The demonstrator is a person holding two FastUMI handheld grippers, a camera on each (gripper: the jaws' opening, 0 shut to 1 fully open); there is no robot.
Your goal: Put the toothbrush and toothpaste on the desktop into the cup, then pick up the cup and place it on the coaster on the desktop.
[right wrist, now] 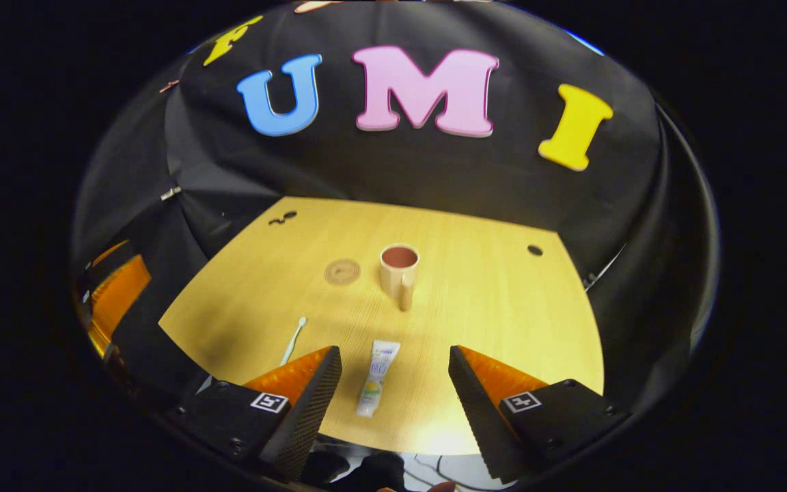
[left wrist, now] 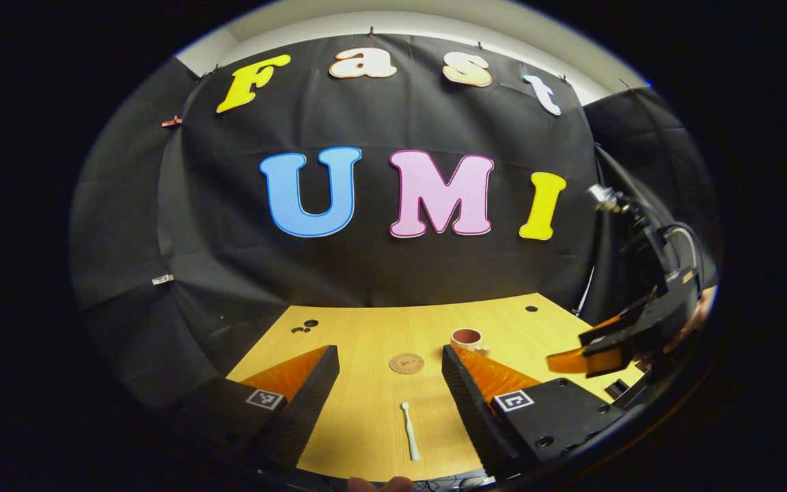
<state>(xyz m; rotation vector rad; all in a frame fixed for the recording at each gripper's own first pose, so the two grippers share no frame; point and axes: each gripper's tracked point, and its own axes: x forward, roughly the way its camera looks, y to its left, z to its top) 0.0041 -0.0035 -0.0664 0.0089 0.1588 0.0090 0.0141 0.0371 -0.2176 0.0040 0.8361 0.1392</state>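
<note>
A white toothbrush (left wrist: 409,430) lies on the wooden desk between the fingers of my open left gripper (left wrist: 389,355). Beyond it rests a round cork coaster (left wrist: 406,363), and a beige cup (left wrist: 467,338) with a reddish inside stands to the coaster's right. In the right gripper view the toothpaste tube (right wrist: 378,377) lies flat between the fingers of my open right gripper (right wrist: 393,357), with the cup (right wrist: 399,272), its handle facing me, farther ahead. The coaster (right wrist: 342,271) sits left of the cup and the toothbrush (right wrist: 294,340) lies at the lower left. Both grippers hover empty above the desk.
The wooden desk (right wrist: 489,307) has small dark holes at its far corners (right wrist: 535,250). Black cloth walls close it in behind and at the sides. The right gripper and the hand holding it (left wrist: 639,328) show at the right of the left gripper view.
</note>
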